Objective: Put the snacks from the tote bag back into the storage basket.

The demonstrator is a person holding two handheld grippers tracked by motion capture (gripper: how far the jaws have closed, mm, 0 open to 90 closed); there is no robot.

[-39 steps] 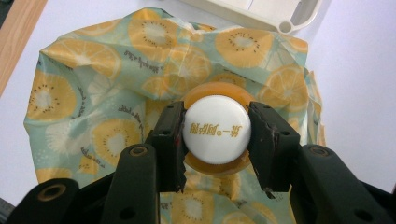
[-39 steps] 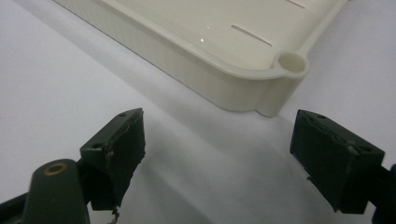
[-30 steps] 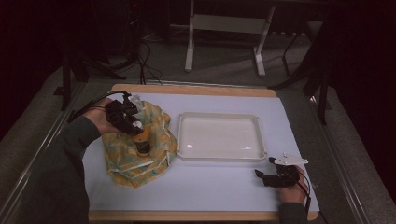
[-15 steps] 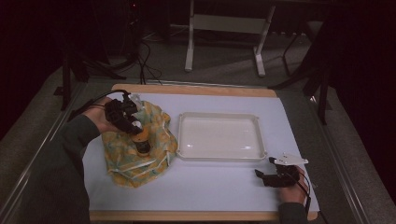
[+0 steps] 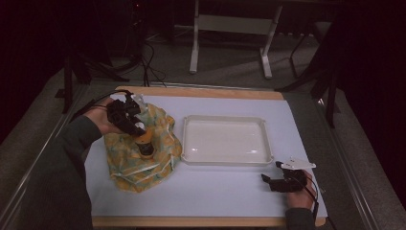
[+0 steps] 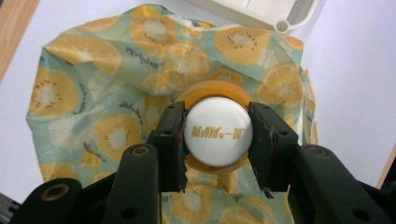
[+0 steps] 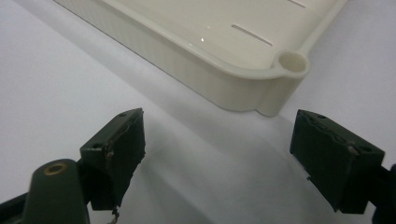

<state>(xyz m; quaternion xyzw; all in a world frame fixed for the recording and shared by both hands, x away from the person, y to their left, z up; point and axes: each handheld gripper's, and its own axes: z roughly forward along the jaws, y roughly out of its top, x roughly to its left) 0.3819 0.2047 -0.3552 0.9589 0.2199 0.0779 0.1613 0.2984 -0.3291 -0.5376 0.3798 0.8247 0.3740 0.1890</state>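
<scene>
Left gripper [image 6: 218, 140]: black jaws, brass-ringed pivot screws, scuffed pads. Right gripper [image 7: 219, 158]: same build (grey three-cornered plate, black cable). Sleeve [image 5: 57, 167]: dark grey-green.

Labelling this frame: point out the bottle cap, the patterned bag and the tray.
bottle cap [image 6: 218, 132], left gripper view, centre of white top
patterned bag [image 6: 88, 88], left gripper view, fabric left of bottle
tray [image 5: 225, 160], high view, near rim

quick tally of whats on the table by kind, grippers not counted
bottle, amber with white cap: 1
printed citrus cloth: 1
cream tray: 1
total: 3
</scene>
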